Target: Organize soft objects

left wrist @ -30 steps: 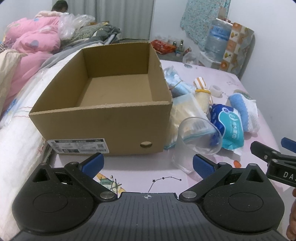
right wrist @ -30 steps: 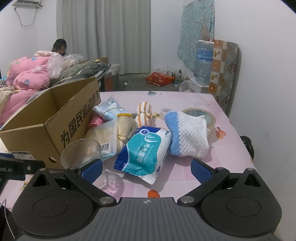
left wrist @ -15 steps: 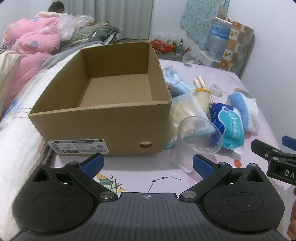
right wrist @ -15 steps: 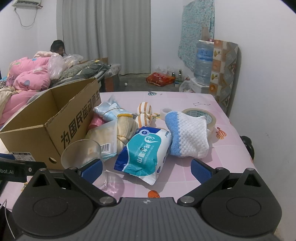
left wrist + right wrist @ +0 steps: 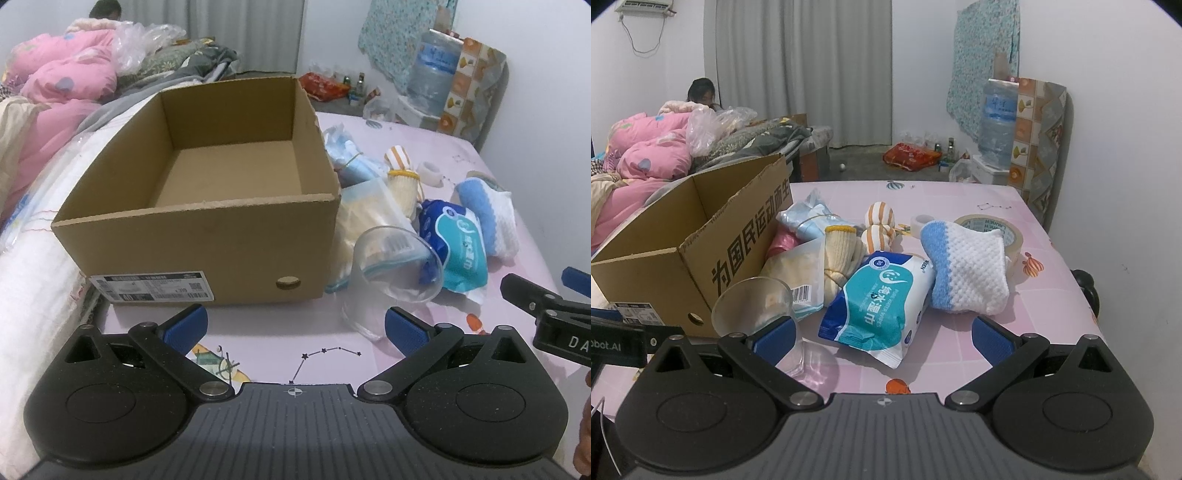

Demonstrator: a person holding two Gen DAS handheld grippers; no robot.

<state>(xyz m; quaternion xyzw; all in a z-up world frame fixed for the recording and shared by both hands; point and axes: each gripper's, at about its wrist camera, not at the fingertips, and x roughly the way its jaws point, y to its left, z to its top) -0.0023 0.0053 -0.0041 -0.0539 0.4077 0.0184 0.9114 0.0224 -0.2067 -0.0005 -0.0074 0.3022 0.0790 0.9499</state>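
Here, wipes pack (image 5: 882, 302) lying flat, long axis toward cardboard box (image 5: 207, 206)

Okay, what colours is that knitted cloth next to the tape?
White with a blue edge; the cloth shows best in the right wrist view.

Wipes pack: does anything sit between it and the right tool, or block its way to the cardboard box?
Nothing lies between the open right tool and the wipes pack. Toward the cardboard box, a clear plastic cup and bagged items stand beside the near wall.

Wipes pack (image 5: 882, 306) right of box (image 5: 701, 254).
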